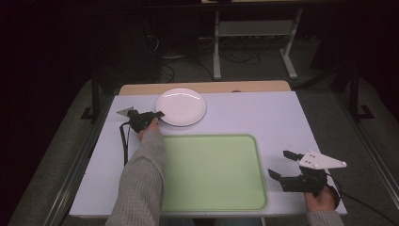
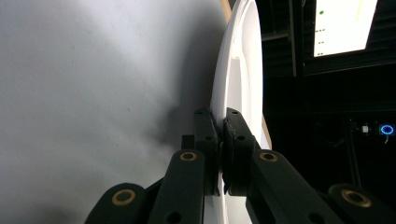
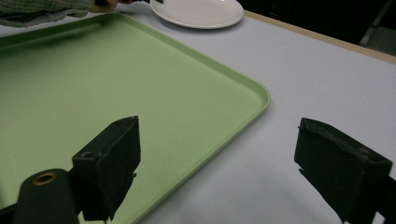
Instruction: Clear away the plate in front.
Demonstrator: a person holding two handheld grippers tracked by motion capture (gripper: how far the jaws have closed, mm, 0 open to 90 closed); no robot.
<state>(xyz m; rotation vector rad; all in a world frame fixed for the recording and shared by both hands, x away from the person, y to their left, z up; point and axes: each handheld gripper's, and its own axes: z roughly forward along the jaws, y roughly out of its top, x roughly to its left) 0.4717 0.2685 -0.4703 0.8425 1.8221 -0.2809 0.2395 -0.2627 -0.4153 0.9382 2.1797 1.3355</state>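
Note:
A white plate point(image 1: 181, 106) sits at the back of the white table, just beyond the green tray point(image 1: 211, 172). My left gripper point(image 1: 159, 114) is shut on the plate's left rim; in the left gripper view the jaws pinch the plate point(image 2: 233, 79) edge between them at my left gripper point(image 2: 220, 122). My right gripper point(image 1: 283, 164) stands open over the table at the tray's right edge, nothing between its jaws. In the right gripper view my right gripper point(image 3: 217, 161) looks over the tray point(image 3: 93, 88) corner toward the plate point(image 3: 198, 11).
The white table top point(image 1: 263, 115) has free room to the right of the plate and tray. A wooden strip point(image 1: 202, 87) runs along the far edge. Dark floor and a metal stand point(image 1: 254, 42) lie beyond the table.

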